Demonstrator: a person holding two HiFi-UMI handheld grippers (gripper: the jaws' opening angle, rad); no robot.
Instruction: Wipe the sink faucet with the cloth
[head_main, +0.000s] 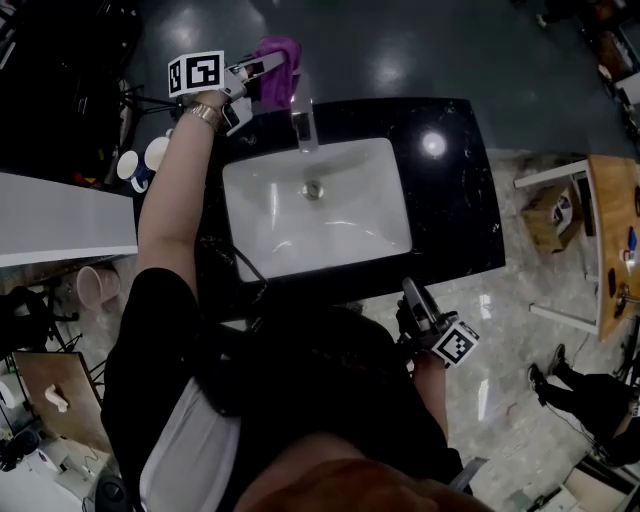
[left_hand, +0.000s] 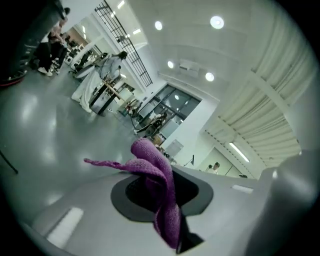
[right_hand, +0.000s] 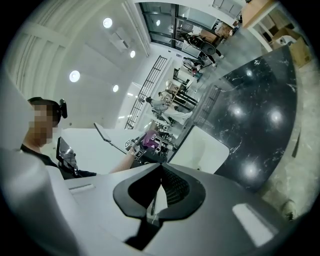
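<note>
Left arm (head_main: 168, 205): bare, stretched straight out from the shoulder toward the far left.
Left hand (head_main: 212, 104): wrapped round the gripper's handle at the far end of that reach.
Left gripper (head_main: 266, 69): pointed to the right, roughly level; jaws pinched on a purple cloth (left_hand: 156, 175), which bunched out past the tips.
Right hand (head_main: 428, 338): tucked close to the body on the near right.
Right gripper (head_main: 411, 292): angled toward the far left, roughly level; jaws pressed together with nothing between them.
</note>
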